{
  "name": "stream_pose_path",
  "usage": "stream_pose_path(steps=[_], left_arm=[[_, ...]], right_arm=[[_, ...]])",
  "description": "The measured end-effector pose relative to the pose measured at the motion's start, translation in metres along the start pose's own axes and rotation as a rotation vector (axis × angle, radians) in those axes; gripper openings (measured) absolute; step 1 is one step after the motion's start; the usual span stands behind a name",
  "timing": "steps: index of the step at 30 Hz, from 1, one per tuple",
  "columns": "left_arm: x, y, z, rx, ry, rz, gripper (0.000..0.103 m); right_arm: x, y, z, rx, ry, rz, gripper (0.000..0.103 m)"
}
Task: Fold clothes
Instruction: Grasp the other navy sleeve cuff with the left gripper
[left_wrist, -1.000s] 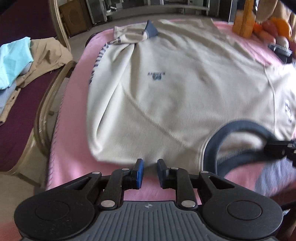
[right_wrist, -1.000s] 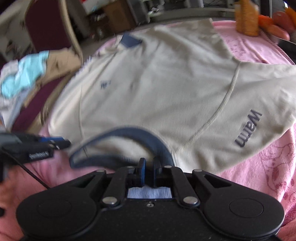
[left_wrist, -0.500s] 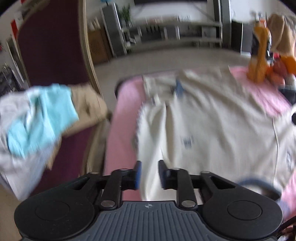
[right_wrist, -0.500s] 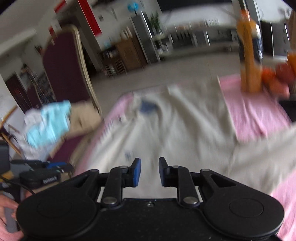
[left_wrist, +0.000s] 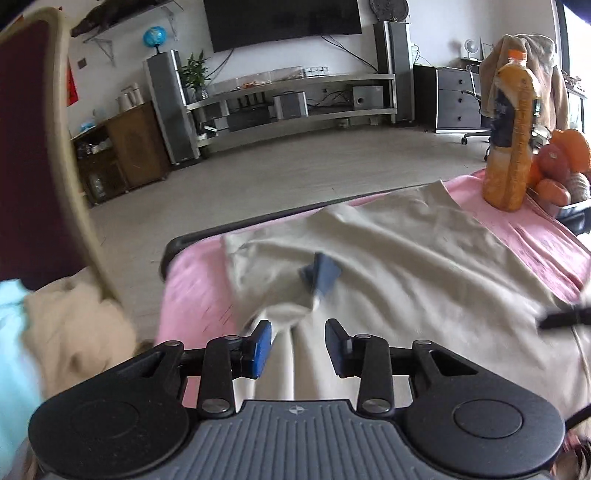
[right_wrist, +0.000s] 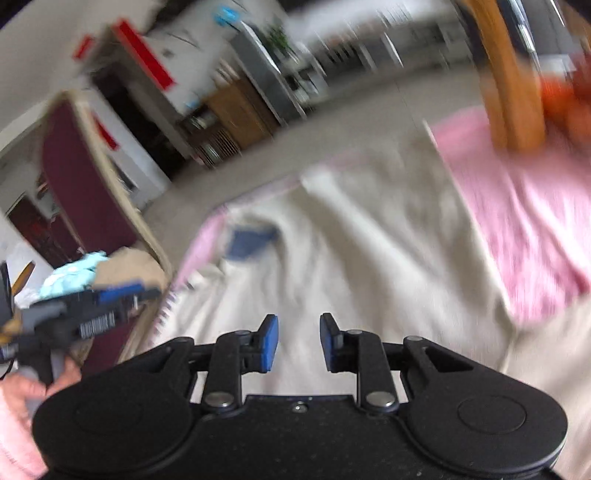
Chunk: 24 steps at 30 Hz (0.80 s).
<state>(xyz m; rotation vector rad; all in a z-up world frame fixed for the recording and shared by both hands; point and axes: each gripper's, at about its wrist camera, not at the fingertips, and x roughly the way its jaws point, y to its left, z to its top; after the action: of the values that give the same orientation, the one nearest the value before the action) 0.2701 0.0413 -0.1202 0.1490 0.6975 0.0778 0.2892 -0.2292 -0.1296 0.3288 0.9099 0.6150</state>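
A cream sweatshirt lies spread on the pink-covered table, with a navy cuff on a bunched sleeve near its far left corner. My left gripper hovers over that bunched sleeve. Its jaws are opening, and nothing is pinched between the blue pads. In the blurred right wrist view the sweatshirt and the navy cuff lie ahead of my right gripper, which is open and empty above the cloth. The left gripper shows at the left there, held by a hand.
An orange juice bottle and a bowl of fruit stand at the table's far right corner. A maroon chair at the left carries a heap of clothes. The table's far edge drops to open floor.
The right gripper let go of the navy collar and opened. Both grippers lifted off the near edge and swung toward the far end of the sweatshirt. The left jaws widened.
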Motion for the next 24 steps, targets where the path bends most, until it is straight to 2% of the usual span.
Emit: stream_pose_path(steps=[1, 2, 4, 12, 13, 15, 16, 17, 20, 24], left_arm=[[0.01, -0.001, 0.006, 0.008, -0.004, -0.001, 0.038], [0.019, -0.002, 0.01, 0.015, -0.001, -0.006, 0.044], [0.038, -0.005, 0.019, 0.034, 0.015, -0.02, 0.047], [0.095, -0.034, 0.03, 0.181, 0.12, 0.014, 0.046], [0.101, -0.036, 0.031, 0.187, 0.136, 0.017, 0.044], [0.112, -0.04, 0.031, 0.206, 0.173, 0.028, 0.031], [0.114, -0.043, 0.029, 0.224, 0.186, 0.047, 0.008], [0.114, -0.044, 0.029, 0.236, 0.191, 0.066, 0.007], [0.087, -0.037, 0.032, 0.199, 0.13, 0.101, 0.006], [0.008, -0.013, 0.046, 0.117, 0.007, 0.135, 0.006]], right_arm=[[0.007, -0.007, -0.003, 0.027, 0.027, 0.0, 0.027], [0.006, -0.007, -0.004, 0.019, 0.029, -0.006, 0.031], [0.002, -0.008, -0.004, 0.007, 0.014, -0.027, 0.04], [-0.001, -0.021, 0.002, 0.078, 0.008, -0.042, 0.044], [0.0, -0.022, 0.003, 0.083, 0.011, -0.049, 0.045], [0.002, -0.025, 0.003, 0.093, 0.016, -0.058, 0.045], [0.003, -0.025, 0.003, 0.093, 0.016, -0.063, 0.045], [0.003, -0.025, 0.004, 0.091, 0.014, -0.069, 0.045], [-0.001, -0.022, 0.005, 0.068, -0.015, -0.081, 0.045], [-0.02, -0.016, 0.008, 0.087, -0.077, -0.071, 0.045]])
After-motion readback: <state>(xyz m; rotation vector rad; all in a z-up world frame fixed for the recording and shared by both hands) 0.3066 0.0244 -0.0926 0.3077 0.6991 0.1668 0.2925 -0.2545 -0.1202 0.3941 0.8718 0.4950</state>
